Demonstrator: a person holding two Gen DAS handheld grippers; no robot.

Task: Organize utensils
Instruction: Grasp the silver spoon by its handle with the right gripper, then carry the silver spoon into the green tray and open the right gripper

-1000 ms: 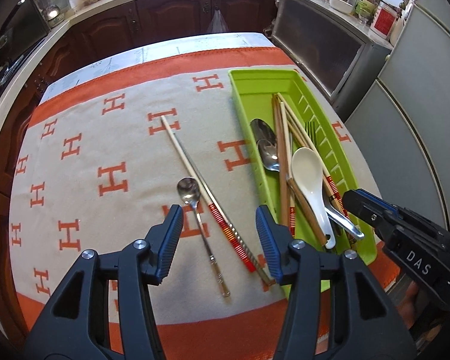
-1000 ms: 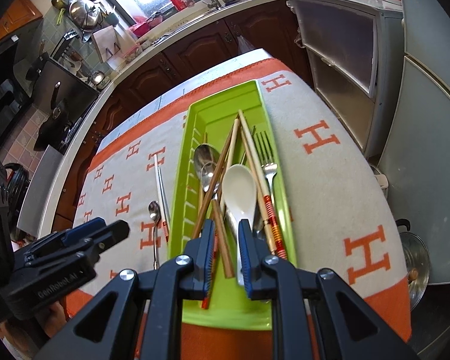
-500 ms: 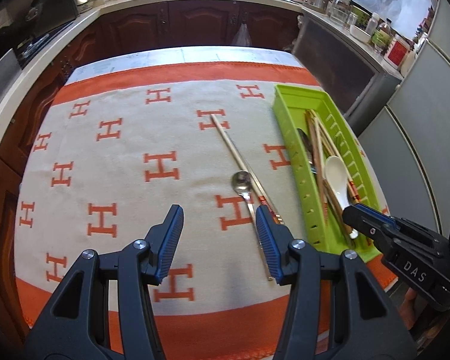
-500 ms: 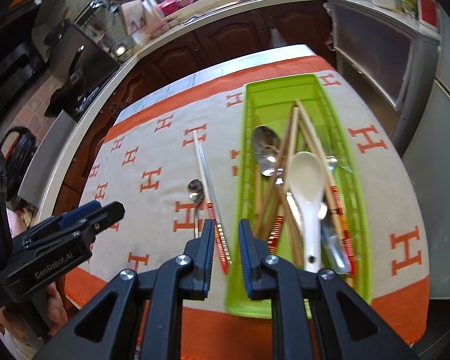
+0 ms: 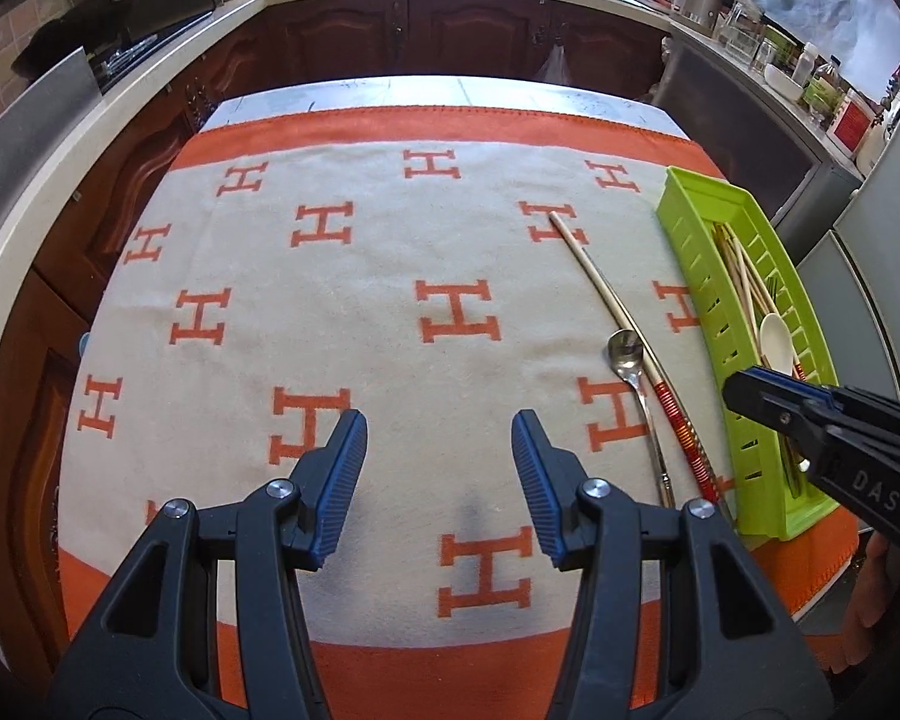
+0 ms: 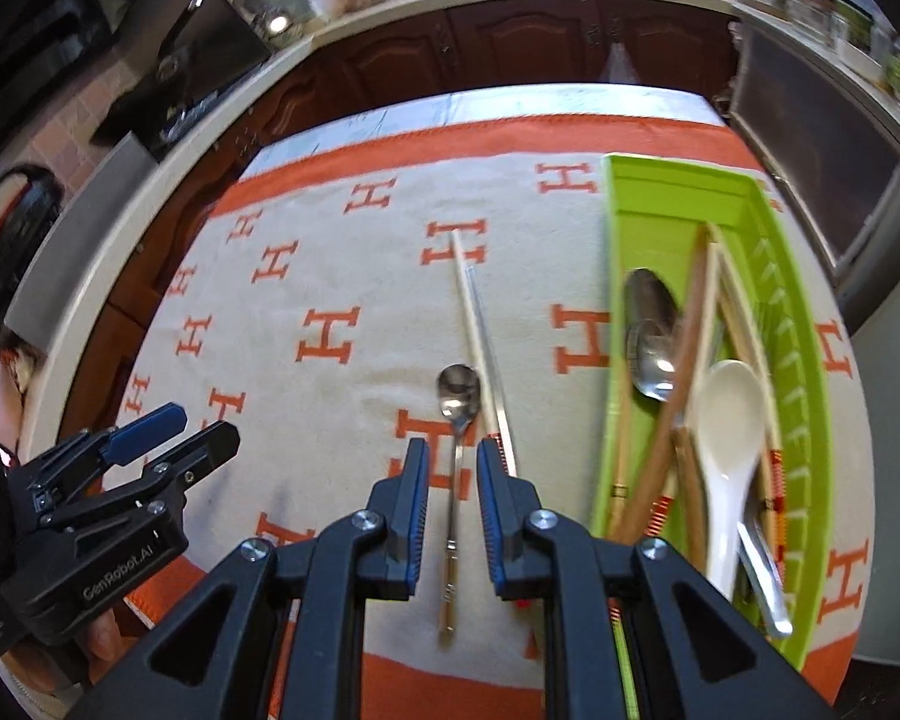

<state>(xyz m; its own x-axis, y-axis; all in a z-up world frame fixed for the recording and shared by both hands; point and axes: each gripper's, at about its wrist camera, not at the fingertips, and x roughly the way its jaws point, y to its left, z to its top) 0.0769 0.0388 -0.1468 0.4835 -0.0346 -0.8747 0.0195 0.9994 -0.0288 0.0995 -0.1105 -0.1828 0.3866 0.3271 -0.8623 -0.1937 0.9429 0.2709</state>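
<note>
- Dark wooden kitchen cabinets are running behind a table draped in a cream cloth with orange H marks and an orange border.
- I am holding my left gripper above a bare stretch of that cloth, its jaws standing apart with nothing between them.
- I am holding my right gripper over a small metal spoon lying loose on the cloth; its jaws are standing narrowly apart, framing the handle in the right wrist view, and I cannot tell whether they are touching it.
- A long chopstick with a red-banded end is lying just beside the spoon, on its right.
- A green tray is sitting further right, holding a white spoon, metal spoons and wooden chopsticks.
</note>
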